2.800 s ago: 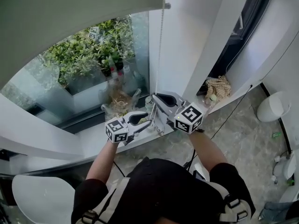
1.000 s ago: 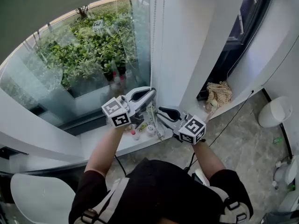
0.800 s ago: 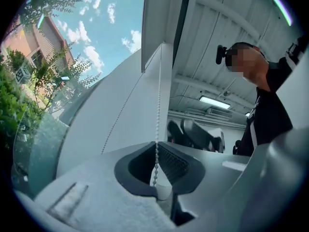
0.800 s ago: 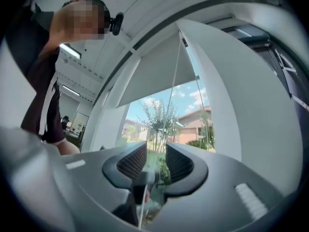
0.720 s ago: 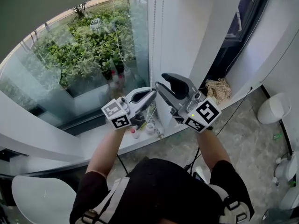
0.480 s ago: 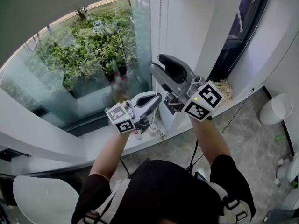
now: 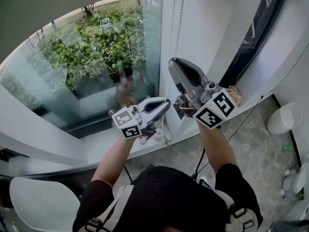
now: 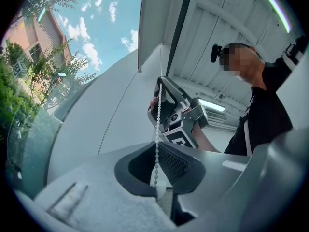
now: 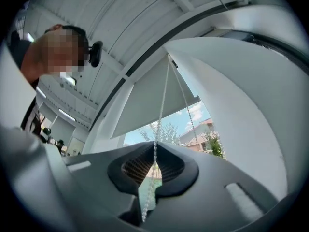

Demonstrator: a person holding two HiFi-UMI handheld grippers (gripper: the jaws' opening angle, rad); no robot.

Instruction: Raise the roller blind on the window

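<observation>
Black-and-white square patterns mark both cubes; a similar tag (image 7: 105, 24) at the far glass is too small to read. The left gripper (image 7: 165, 103) pinches the bead chain (image 7: 179, 21) low down. The right gripper (image 7: 174, 63), whose jaws have just been closing, pinches it higher. The roller blind (image 7: 58, 4) hangs far left, its top cut off.

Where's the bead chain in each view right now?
Head view: bead chain upper centre, against the white wall.
Left gripper view: bead chain centre, rising from the pinching jaws.
Right gripper view: bead chain centre, rising from jaws just closed on it.
Shared landmark: the roller blind.
</observation>
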